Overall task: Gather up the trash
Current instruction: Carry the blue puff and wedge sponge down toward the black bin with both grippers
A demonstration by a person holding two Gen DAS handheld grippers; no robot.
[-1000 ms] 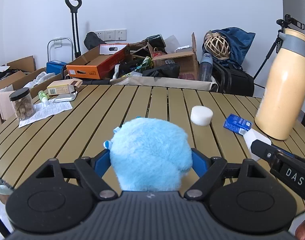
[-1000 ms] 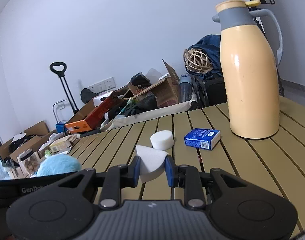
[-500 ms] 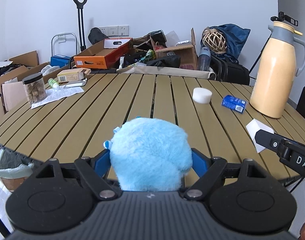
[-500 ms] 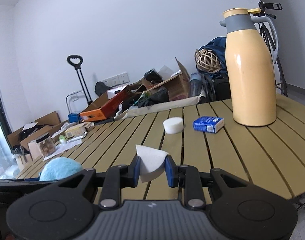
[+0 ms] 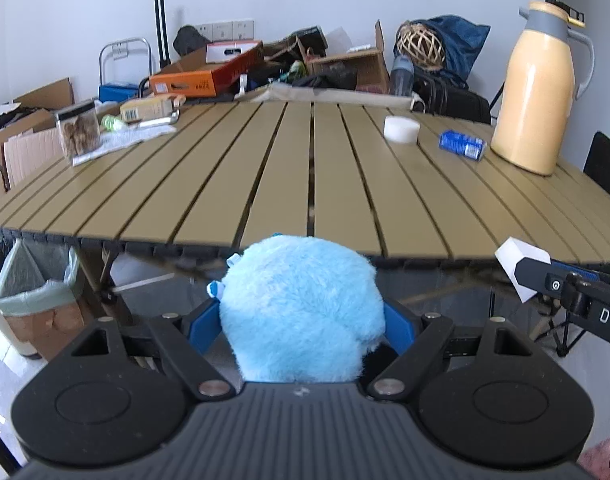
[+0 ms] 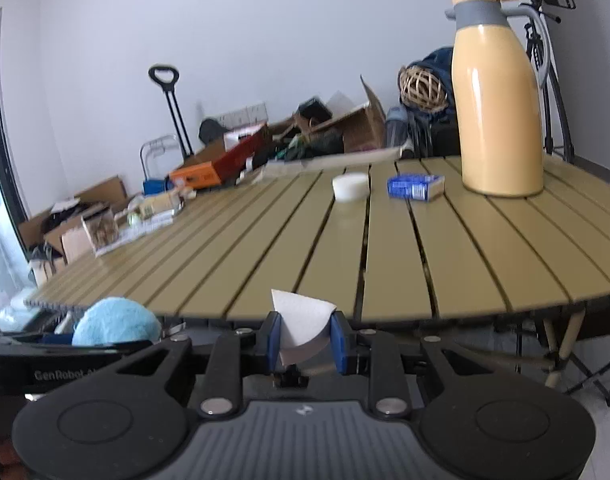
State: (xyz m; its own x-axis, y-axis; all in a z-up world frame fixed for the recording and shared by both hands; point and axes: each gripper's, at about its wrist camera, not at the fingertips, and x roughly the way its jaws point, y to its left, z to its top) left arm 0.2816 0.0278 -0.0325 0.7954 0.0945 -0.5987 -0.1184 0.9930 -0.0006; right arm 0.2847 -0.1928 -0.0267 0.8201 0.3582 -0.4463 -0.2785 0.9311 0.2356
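Note:
My left gripper [image 5: 301, 316] is shut on a fluffy light-blue ball [image 5: 301, 308], held off the near edge of the slatted table [image 5: 265, 184]. My right gripper [image 6: 306, 338] is shut on a white wedge-shaped piece [image 6: 299, 322]; in the left wrist view that wedge [image 5: 519, 262] and its gripper show at the right. The blue ball [image 6: 115, 322] appears at lower left in the right wrist view. A bin with a pale green liner [image 5: 33, 280] stands on the floor under the table's left end.
On the table stand a tan thermos jug [image 5: 539, 96], a small blue box [image 5: 461, 148], a white round puck [image 5: 401, 129] and a clear jar [image 5: 79, 132] on paper. Cardboard boxes and bags crowd the floor behind. A folding chair [image 6: 601, 356] stands at right.
Both grippers have drawn back from above the tabletop to beyond its near edge and sunk lower, each keeping its load. The bin under the table has come into view.

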